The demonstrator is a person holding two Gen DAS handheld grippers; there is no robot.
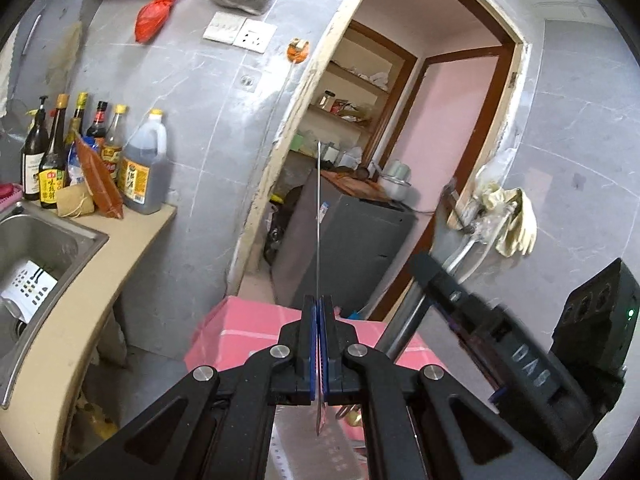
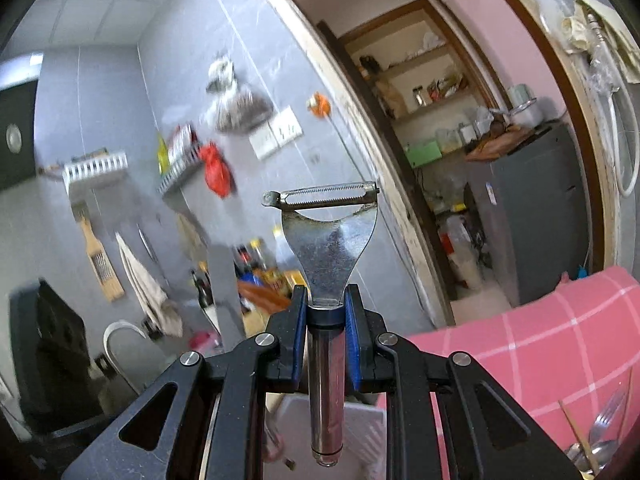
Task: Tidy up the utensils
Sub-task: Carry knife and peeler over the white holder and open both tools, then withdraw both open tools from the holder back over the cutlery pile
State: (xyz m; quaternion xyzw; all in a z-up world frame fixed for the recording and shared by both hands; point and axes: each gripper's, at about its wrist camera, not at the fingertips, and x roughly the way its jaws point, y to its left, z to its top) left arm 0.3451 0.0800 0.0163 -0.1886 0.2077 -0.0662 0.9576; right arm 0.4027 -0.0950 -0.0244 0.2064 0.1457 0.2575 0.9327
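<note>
- The left tongs point(image 1: 319, 320) are pressed together on a thin flat metal utensil point(image 1: 319, 208), seen edge-on; it is probably a knife blade, but the edge view does not confirm this.
- The utensil stands up and forward from between the blue pads point(image 1: 311, 332), and its lower end pokes out below them.
- The right tongs point(image 2: 327, 312) are clamped on a metal peeler point(image 2: 326, 240), gripping it at the dark collar where the flat head meets the round handle.
- The peeler head points up and away from the camera, with the serrated blade lying crosswise at the top; the handle runs back beneath the pads.
- In the left wrist view, the right tongs appear as a blurred black body point(image 1: 520, 360) at the lower right.
- Both tools are held in the air, above a pink checked cloth point(image 2: 540, 340) (white grid lines).
- A fork and other cutlery point(image 2: 600, 432) lie at the lower right edge of the right wrist view, on the cloth.
- At left, a beige surface point(image 1: 80, 320) carries a steel sink point(image 1: 40, 240) and a group of sauce bottles point(image 1: 80, 152).
- An open doorway point(image 1: 400, 120) lies straight ahead, with shelves and a grey cabinet point(image 1: 348, 248) behind it.
</note>
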